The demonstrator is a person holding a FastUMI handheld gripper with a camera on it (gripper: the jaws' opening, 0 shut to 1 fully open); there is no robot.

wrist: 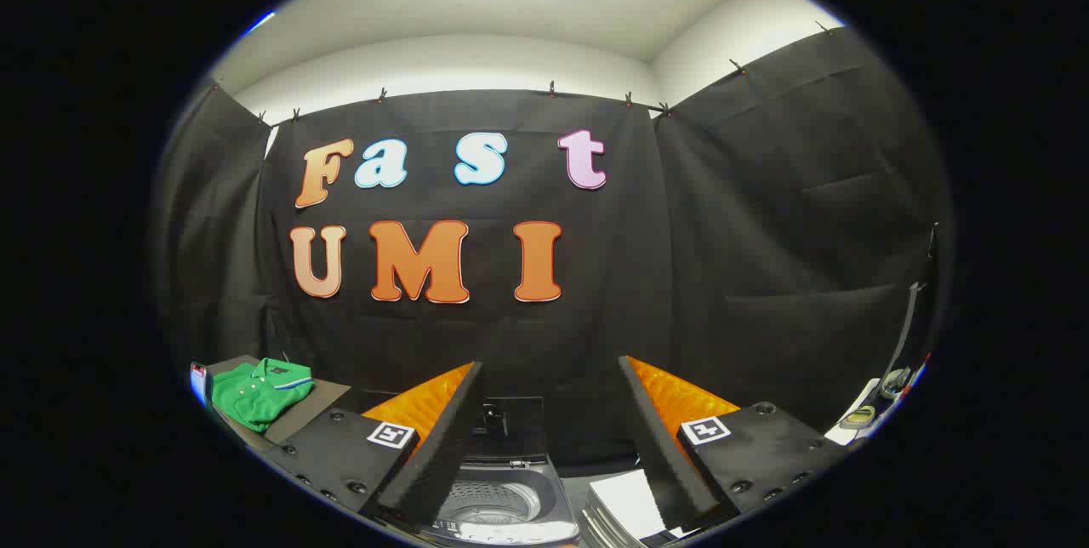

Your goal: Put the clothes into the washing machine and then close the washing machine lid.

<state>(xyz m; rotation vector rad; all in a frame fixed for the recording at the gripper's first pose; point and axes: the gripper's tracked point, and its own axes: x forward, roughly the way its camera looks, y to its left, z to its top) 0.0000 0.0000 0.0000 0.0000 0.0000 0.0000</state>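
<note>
Gripper [551, 425] wide open above the washing machine [502, 505].
Its lid [510, 427] stands up, the drum shows, and a folded green polo shirt [259, 392] lies on the surface [319, 399] far left.

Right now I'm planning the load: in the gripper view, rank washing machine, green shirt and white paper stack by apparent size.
1. Washing machine, between the open hand-held gripper fingers
2. Green shirt
3. White paper stack, partly hidden, so unsure
</note>
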